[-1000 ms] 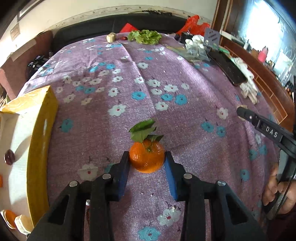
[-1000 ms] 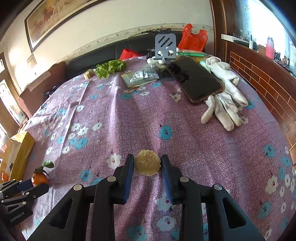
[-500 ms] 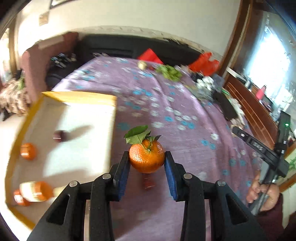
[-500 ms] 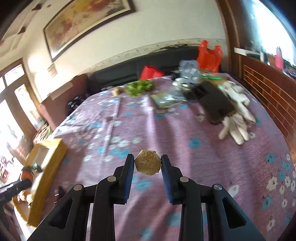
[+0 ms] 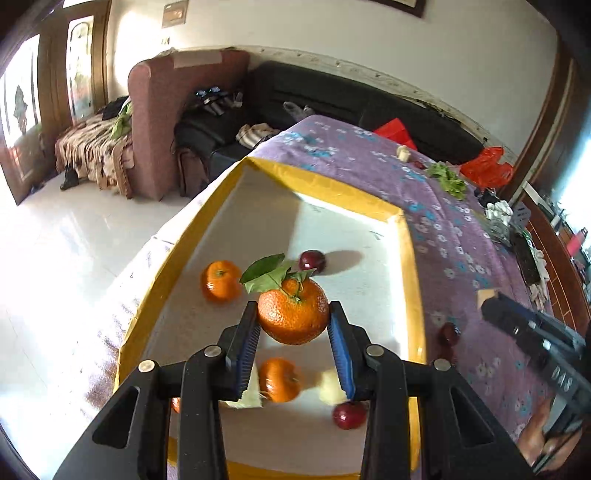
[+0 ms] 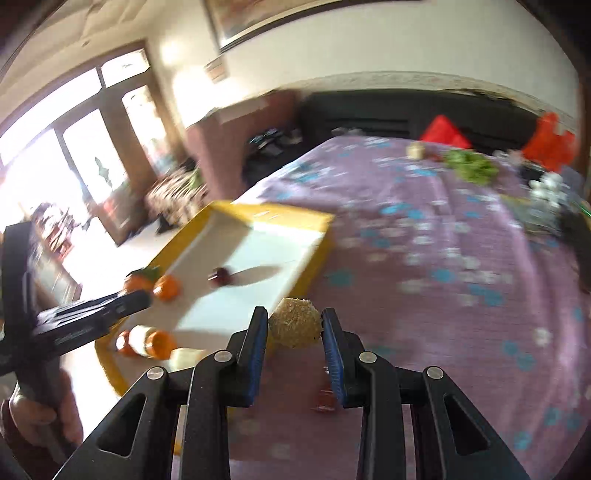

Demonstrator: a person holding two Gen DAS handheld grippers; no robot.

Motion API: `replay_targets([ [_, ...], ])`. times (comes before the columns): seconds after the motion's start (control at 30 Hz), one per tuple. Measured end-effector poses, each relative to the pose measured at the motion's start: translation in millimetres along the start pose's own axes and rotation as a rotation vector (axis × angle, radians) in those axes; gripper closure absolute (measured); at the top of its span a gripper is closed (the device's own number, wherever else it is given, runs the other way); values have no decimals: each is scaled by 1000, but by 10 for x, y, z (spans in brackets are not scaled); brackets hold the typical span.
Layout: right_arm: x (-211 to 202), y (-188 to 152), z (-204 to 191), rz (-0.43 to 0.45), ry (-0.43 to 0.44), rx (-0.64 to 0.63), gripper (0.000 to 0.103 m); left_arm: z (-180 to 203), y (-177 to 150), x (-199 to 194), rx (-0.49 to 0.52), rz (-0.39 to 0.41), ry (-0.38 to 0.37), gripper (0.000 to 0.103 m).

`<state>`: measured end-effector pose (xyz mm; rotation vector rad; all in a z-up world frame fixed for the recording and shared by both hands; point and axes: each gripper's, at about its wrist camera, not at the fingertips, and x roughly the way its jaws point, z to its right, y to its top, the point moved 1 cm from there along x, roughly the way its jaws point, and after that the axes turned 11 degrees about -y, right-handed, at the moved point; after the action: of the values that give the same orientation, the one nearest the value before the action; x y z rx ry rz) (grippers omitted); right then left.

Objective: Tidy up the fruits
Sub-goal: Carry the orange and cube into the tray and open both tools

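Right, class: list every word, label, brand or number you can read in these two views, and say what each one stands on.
No text here can be quoted with confidence.
White lettering on the side of the right claw: too skewed and small to read.
White lettering on the body of the left claw: blurred, unreadable.
Wall plaque: print too small to read.

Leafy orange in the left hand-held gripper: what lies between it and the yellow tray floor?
Left wrist view: only air. The leafy orange hangs above the tray.
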<state>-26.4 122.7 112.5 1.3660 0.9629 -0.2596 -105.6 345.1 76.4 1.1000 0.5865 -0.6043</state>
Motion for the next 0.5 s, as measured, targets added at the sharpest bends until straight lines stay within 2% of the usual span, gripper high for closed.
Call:
replay_targets([
  [0.13, 294, 7, -469, -59, 42, -70, 70, -220, 82, 140, -45, -30, -15, 67],
  [0.2, 451, -1, -615, -88, 30, -103, 70, -300, 108, 230, -66, -46, -18, 67],
  [0.37, 762, -48, -842, -134, 2, -154, 70, -408, 136, 375, -93, -66, -31, 67],
  [0.5, 846, -92, -954, -139, -14, -189, 69, -395, 148, 381, -84, -66, -29, 65],
])
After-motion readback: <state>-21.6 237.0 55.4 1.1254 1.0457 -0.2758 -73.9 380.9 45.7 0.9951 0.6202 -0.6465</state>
